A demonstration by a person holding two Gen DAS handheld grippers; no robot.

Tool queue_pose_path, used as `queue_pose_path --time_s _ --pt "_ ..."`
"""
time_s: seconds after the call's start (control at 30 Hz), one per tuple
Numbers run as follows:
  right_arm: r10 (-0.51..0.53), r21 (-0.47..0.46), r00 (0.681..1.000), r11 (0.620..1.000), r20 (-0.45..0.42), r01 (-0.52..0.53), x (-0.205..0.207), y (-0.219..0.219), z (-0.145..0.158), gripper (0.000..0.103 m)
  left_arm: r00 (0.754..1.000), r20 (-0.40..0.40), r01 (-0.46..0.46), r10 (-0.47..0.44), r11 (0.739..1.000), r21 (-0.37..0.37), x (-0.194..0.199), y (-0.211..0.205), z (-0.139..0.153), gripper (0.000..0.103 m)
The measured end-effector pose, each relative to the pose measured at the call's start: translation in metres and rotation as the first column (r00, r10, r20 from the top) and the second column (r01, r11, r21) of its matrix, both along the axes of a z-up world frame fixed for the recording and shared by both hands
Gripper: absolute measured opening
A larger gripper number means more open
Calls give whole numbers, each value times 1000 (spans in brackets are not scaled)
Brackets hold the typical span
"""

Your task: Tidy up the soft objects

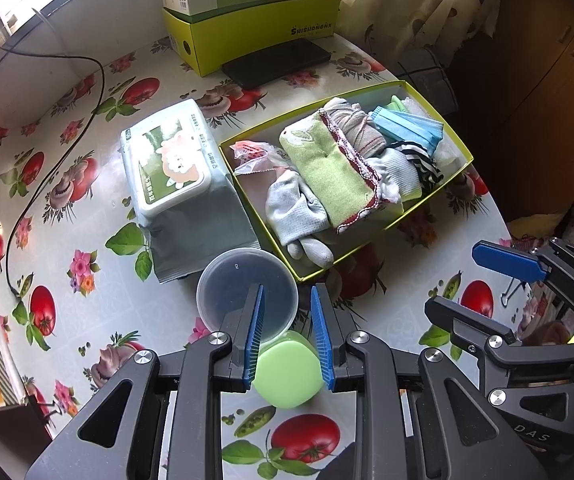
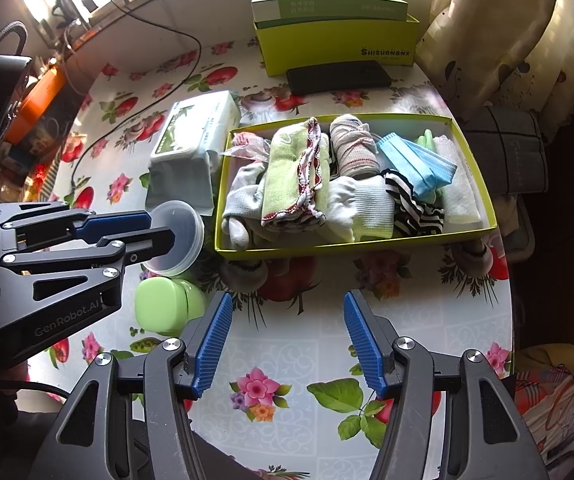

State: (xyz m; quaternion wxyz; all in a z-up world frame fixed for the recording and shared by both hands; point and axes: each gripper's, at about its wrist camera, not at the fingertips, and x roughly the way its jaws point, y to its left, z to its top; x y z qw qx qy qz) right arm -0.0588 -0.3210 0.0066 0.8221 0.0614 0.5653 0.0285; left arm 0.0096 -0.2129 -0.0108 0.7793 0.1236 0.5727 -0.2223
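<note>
Nearest, the right gripper [image 2: 287,340] hangs over bare flowered tabletop [image 2: 287,360], its fingers [image 2: 211,344] set wide with nothing between them. To its left the left gripper [image 1: 287,332] points steeply down, its fingers [image 1: 253,336] part open. A green soap-like block [image 1: 287,372] lies on the tabletop under them. In the right-wrist view that block sits below and apart from the blue pads, so it looks free, not pinched. Just beyond the block stands a clear round tub [image 1: 247,292], empty.

Farther on is the yellow-rimmed tray [image 1: 463,152], already packed: grey gloves [image 1: 299,216] at the near left corner, a green towel [image 1: 327,172], a rolled striped cloth [image 2: 355,144], blue masks [image 1: 407,128], a black-and-white striped piece [image 2: 415,204], a crinkled plastic bag [image 1: 251,156] in the far left corner. A wipes pack [image 1: 175,164] lies just left of the tray. At the far edge a phone [image 1: 279,62] rests before two stacked boxes [image 1: 255,28].

The soft things seem mostly stowed. What remains, I judge, is tidying. One glove fingertip droops over the near rim. To do that well, come in from above the rim, close on the loose glove end only, and tuck it inward without dragging the towel. Keep the left gripper clear of the tub, which would tip easily.
</note>
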Motion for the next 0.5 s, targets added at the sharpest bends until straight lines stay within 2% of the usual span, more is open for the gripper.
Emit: queue_pose_path --time_s 0.5 --pt "1 5 1000 1000 -2 -1 1 -2 -3 59 1000 6 17 -17 1000 10 2 -4 -4 25"
